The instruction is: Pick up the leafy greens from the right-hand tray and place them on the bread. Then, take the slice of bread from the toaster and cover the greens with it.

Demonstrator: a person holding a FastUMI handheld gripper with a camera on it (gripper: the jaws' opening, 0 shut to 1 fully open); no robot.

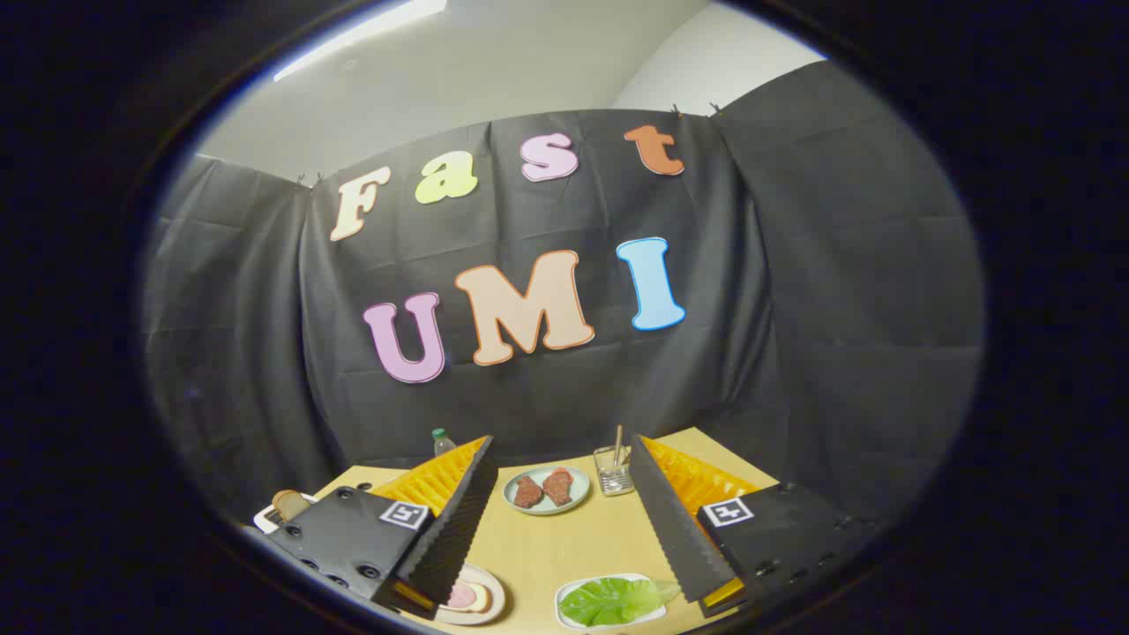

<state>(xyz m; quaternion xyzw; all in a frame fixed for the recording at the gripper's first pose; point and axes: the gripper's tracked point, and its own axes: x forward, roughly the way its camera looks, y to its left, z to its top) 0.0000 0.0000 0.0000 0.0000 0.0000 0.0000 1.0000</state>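
- Gripper (562,498): fingers spread wide, holding nothing, raised above the surface (564,547).
- Leafy greens (615,600): on a white tray (564,615), between the fingers, nearer the right finger.
- Plate (547,490) with two meat pieces: beyond the fingers.

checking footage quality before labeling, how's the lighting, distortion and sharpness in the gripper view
Gripper view: strong fisheye bending, so the table edge curves; even, soft light with a bright ceiling strip glaring above; leafy greens and the meat plate reasonably sharp; the open gripper looks slightly soft up close.
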